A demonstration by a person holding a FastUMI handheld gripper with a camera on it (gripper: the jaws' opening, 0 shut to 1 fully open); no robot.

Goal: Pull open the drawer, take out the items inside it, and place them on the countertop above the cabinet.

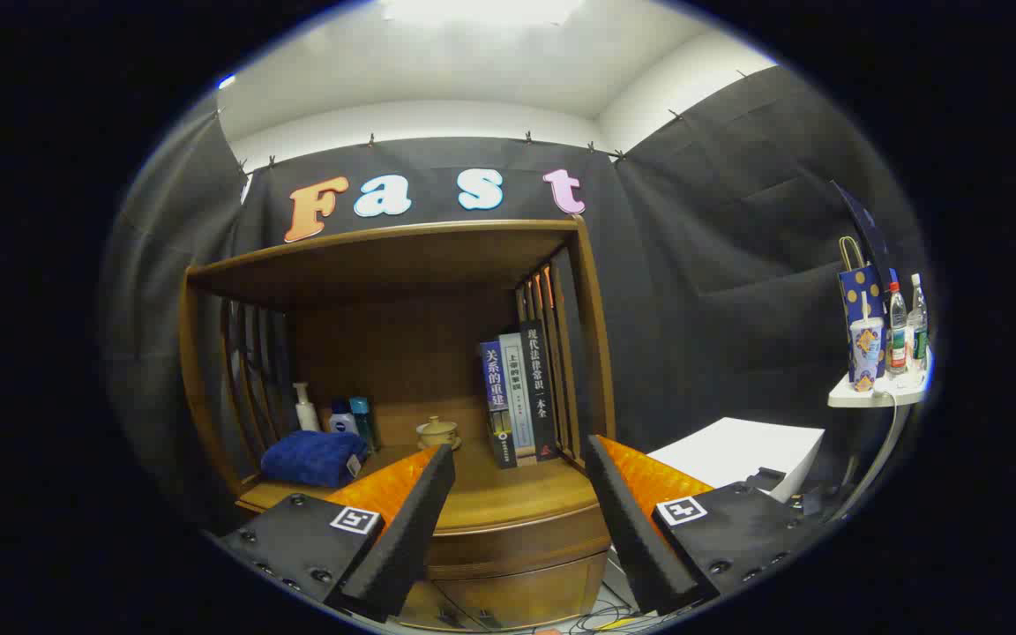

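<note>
Claw point(517, 467) agape before three books point(519, 401)

The cabinet point(402, 265) is warm brown wood, and so is its drawer point(517, 538). On the desk point(508, 494) lie a deep blue towel point(314, 459), a cream cup point(437, 432) and books point(519, 401) with blue, pale grey and black spines. Far to the side stands a navy bag point(861, 291) with gold dots.

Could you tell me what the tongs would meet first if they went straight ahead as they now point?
Probably the countertop edge; the open tongs frame it, though depth is unclear.
</note>
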